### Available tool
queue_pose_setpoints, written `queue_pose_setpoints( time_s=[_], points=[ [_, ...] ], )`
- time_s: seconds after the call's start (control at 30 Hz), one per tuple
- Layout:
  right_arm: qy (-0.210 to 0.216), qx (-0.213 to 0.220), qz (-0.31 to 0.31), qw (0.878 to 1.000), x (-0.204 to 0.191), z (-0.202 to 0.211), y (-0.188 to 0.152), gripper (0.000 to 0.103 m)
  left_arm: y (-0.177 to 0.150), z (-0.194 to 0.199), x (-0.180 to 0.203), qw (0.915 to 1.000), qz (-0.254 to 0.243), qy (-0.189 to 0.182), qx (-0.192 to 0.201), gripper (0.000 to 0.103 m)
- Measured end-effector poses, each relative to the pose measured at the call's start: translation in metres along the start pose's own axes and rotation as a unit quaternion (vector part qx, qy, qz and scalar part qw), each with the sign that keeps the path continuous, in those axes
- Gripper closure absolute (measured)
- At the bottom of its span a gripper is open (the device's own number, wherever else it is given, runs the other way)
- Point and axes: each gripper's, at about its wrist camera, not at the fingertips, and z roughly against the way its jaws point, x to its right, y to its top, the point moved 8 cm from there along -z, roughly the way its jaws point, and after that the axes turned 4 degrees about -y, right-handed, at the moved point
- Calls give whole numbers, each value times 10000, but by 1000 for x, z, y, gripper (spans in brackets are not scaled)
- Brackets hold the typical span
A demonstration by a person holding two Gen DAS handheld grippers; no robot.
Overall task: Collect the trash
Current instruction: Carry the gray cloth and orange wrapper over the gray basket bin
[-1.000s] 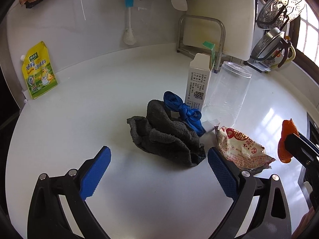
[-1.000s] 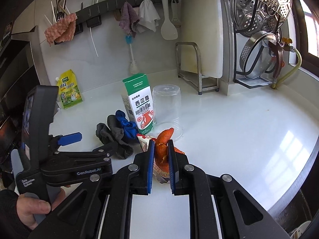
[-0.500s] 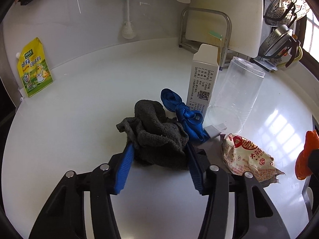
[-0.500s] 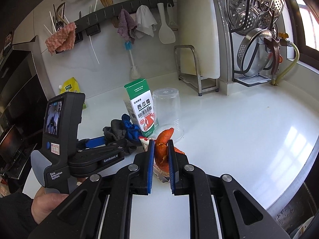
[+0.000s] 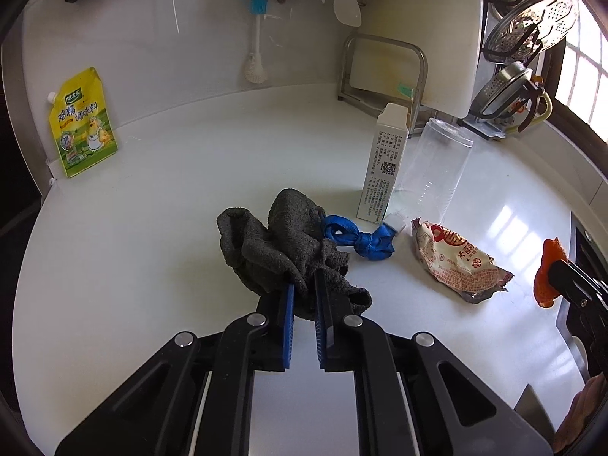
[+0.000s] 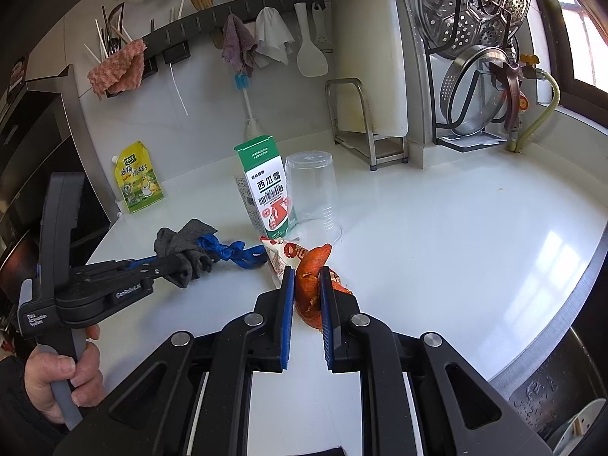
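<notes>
Since the earlier frame the left gripper [image 5: 303, 288] has moved up to the grey cloth [image 5: 281, 243] and its jaws have just been closing; they now pinch the cloth's near edge, dragging it a little away from the carton [image 5: 383, 167]. The blue ribbon [image 5: 357, 239] trails beside the cloth on the white tabletop [image 5: 152, 228]. The right gripper [image 6: 307, 285] has kept still, pressed onto an orange peel [image 6: 309, 281]. A snack wrapper [image 5: 456, 262] lies near the clear cup [image 5: 437, 167].
</notes>
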Motion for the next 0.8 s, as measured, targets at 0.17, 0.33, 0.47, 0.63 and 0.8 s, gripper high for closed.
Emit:
queue_pose_setpoints(
  time_s=[0.17, 0.33, 0.47, 0.63, 0.8],
  points=[
    [-50, 16, -4, 10000, 0, 14, -9, 90, -6, 35, -3, 9997, -45, -27, 221, 93],
    [-144, 18, 34, 9999, -5, 36, -24, 90, -24, 66, 8, 9993, -231, -123, 252, 93],
    [-178, -34, -39, 9998, -12, 59, -43, 90, -50, 90, 23, 9985, -430, -195, 264, 93],
    [-259, -90, -84, 9996, -23, 95, -72, 90, -88, 116, 41, 9976, -552, -335, 236, 93],
    [-364, -166, -173, 9990, -32, 129, -108, 90, -125, 144, 54, 9964, -679, -411, 285, 93]
  ],
)
